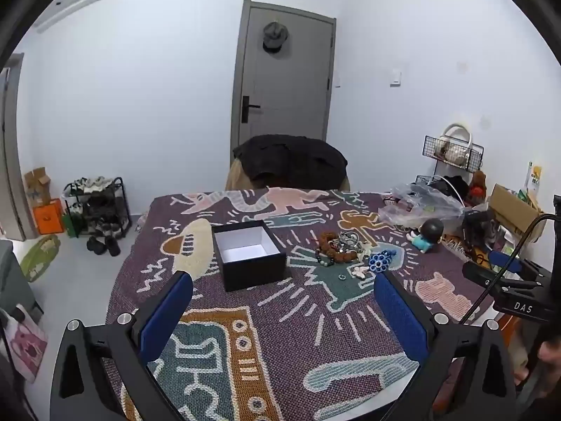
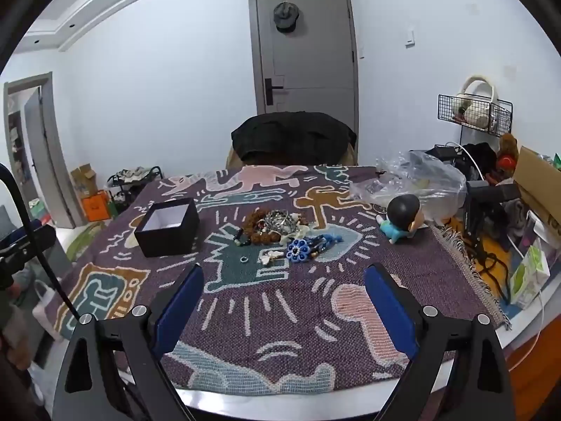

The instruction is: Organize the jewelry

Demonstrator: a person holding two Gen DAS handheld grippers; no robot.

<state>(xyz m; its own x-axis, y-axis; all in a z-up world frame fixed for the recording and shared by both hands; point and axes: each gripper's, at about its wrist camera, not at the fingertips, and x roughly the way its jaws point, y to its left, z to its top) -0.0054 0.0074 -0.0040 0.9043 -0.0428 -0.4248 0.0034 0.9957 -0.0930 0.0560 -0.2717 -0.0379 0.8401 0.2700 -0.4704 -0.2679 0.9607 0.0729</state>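
A black box with a white inside stands open and empty on the patterned cloth. To its right lies a heap of jewelry: brown bead bracelets, silvery chains, a blue beaded flower, a small ring. My left gripper hovers open over the near cloth, short of the box and the heap. My right gripper is open too, in front of the heap, nothing between its blue pads.
A doll with a black round head lies right of the heap. Clear plastic bags, a cardboard box, cables and a wire basket crowd the right side. A chair with dark clothing stands behind the table.
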